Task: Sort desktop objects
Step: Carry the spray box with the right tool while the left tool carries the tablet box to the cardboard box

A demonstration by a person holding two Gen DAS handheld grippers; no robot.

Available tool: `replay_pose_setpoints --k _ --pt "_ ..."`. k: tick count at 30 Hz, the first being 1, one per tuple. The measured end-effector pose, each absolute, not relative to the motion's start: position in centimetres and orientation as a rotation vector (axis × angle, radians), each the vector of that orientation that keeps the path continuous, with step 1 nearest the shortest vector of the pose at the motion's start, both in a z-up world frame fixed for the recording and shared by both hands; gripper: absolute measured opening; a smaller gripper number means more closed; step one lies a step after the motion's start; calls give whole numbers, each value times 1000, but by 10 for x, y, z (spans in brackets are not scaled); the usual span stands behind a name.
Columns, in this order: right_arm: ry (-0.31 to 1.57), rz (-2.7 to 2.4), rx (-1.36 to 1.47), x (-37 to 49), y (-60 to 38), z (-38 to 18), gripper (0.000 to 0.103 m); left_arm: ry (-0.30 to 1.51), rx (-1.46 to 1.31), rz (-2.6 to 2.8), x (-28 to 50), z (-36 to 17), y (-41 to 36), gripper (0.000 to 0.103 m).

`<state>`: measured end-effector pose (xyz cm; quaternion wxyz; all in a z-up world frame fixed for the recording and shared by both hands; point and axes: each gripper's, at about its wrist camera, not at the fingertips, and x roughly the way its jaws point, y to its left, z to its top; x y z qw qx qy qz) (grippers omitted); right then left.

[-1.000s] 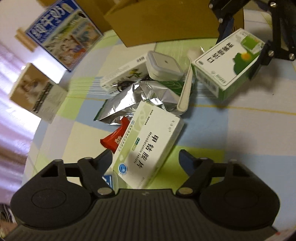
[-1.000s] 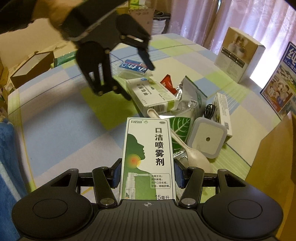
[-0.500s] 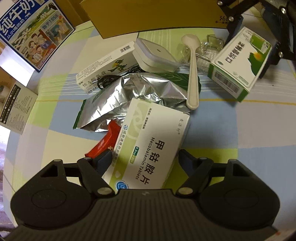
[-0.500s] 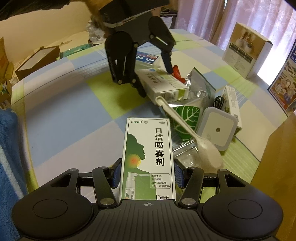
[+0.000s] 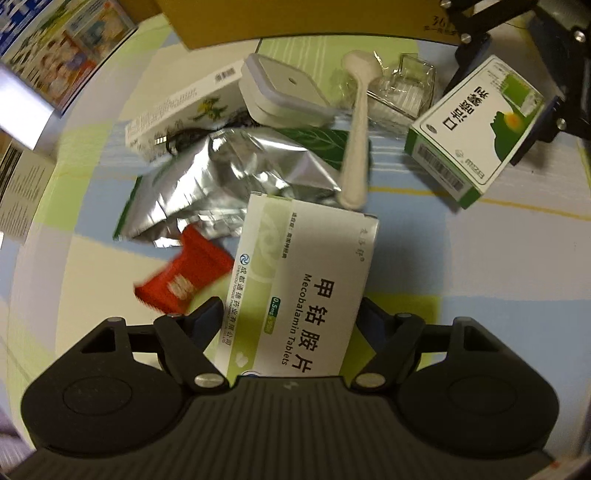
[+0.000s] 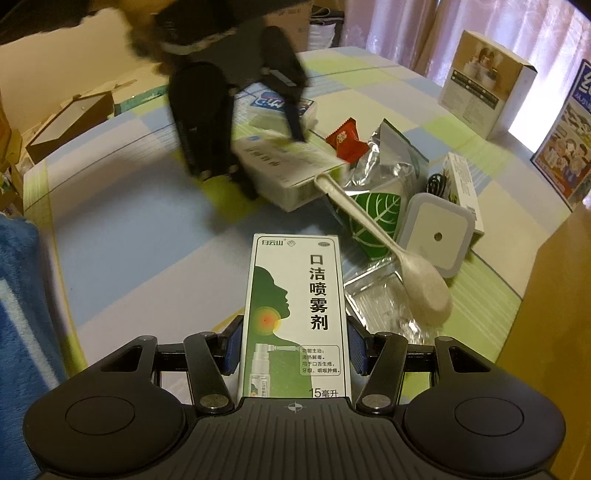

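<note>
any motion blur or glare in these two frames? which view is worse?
Right wrist view is worse: the left tongs smear into a dark streak, while the green-and-white spray box stays sharp. Left wrist view: the red snack packet is blurred, and the crumpled silver foil pouch throws glare.

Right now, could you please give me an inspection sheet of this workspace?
Surface: checked tablecloth in blue, green and cream.
Job's things: Mecobalamin box between the left fingers; throat spray box in the right.
Clutter: foil pouch, red sachet, white spoon, square white device, clear plastic tray, long white box.
Grippers: left gripper about to close on its box; right gripper clamped on its box.
Cables: black cord beside the device.
Surroundings: cardboard box, milk carton box, curtains.
</note>
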<state>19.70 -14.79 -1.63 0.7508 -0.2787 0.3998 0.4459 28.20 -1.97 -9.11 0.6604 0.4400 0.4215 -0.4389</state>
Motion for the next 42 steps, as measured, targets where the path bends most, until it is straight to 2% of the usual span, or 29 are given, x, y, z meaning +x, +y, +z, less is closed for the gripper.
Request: replay_pose_setpoints --k 7,13,21,26,33,42 --pt "887 959 -617 183 -149 -11 53 1084 798 -881 227 -82 -15 73" --pt "918 955 -637 179 -148 -14 53 1052 769 -851 194 -85 -19 73" --pt "979 922 -629 189 -147 -25 53 1060 681 -838 197 -93 -11 72" --pt "975 897 -601 191 -147 -22 53 1069 619 -798 197 -93 -9 68" --pt "934 834 -519 184 -157 8 53 1055 487 -702 185 -75 -5 68" --pt "821 723 -347 165 -199 80 53 987 281 -569 156 -10 -10 68"
